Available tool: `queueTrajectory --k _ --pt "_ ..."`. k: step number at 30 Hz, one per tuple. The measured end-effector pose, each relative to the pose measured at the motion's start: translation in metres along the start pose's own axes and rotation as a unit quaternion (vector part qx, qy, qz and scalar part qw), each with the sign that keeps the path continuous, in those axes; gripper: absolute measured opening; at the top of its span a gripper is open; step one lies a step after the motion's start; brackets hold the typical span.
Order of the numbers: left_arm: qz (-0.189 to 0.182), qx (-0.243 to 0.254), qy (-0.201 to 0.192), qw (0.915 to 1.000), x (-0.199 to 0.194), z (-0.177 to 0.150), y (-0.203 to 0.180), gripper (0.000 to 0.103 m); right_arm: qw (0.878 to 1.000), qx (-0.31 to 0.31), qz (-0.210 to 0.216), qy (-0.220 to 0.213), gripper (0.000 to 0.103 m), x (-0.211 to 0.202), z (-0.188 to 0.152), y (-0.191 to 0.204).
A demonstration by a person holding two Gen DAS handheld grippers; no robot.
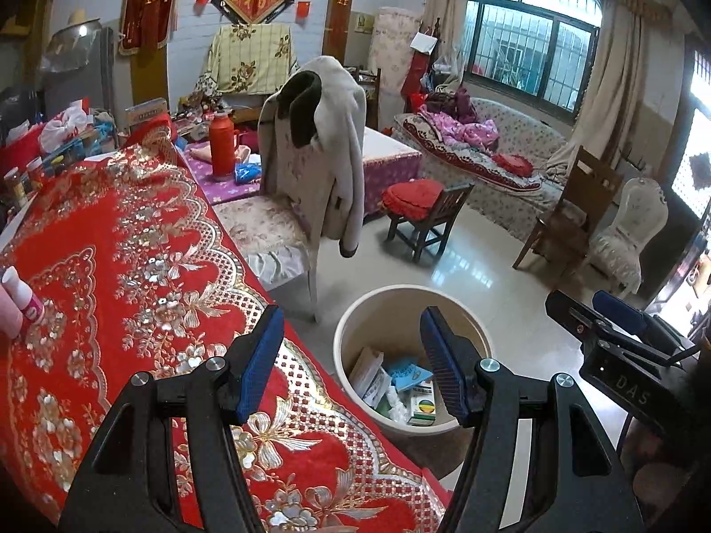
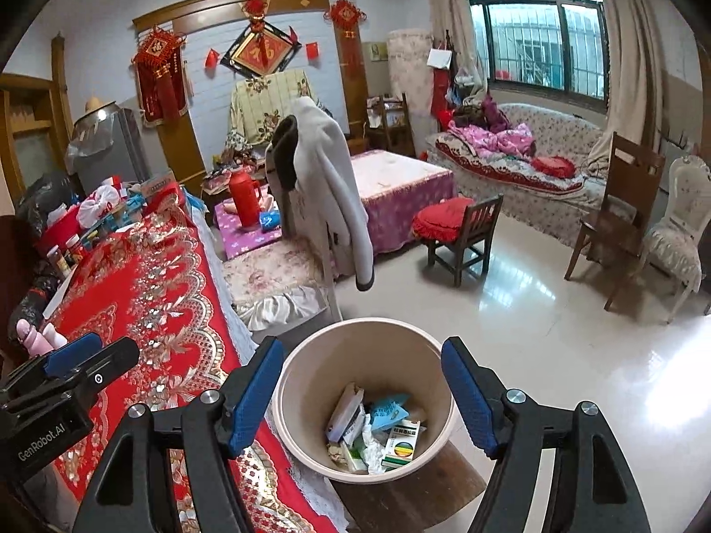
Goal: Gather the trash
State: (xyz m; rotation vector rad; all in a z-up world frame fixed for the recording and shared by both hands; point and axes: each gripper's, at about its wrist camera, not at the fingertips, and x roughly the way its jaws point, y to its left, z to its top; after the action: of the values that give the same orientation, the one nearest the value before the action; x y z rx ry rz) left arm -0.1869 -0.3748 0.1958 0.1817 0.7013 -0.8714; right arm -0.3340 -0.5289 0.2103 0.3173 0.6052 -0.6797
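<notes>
Two grippers, left gripper point(image 1: 351, 362) and right gripper point(image 2: 362, 393), both wide, empty; one bin point(image 2: 311, 355) below

Red embroidered tablecloth point(image 1: 133, 231) over table; beige bin point(image 2: 311, 355) on floor point(image 2: 533, 333).

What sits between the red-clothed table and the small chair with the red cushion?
A chair with a pale coat draped over its back, then bare floor; the right wrist view shows it clearest.

One bin point(image 2: 306, 368), two tongs (both empty), one red flask point(image 2: 244, 204), four chairs.
</notes>
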Motion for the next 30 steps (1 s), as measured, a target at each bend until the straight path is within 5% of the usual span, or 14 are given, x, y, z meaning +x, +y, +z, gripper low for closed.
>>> queueTrajectory --k 30 --pt "0.001 -0.005 -0.014 0.9999 -0.017 0.001 0.000 0.063 1.000 -0.011 -0.004 -0.019 0.077 -0.021 0.000 0.010"
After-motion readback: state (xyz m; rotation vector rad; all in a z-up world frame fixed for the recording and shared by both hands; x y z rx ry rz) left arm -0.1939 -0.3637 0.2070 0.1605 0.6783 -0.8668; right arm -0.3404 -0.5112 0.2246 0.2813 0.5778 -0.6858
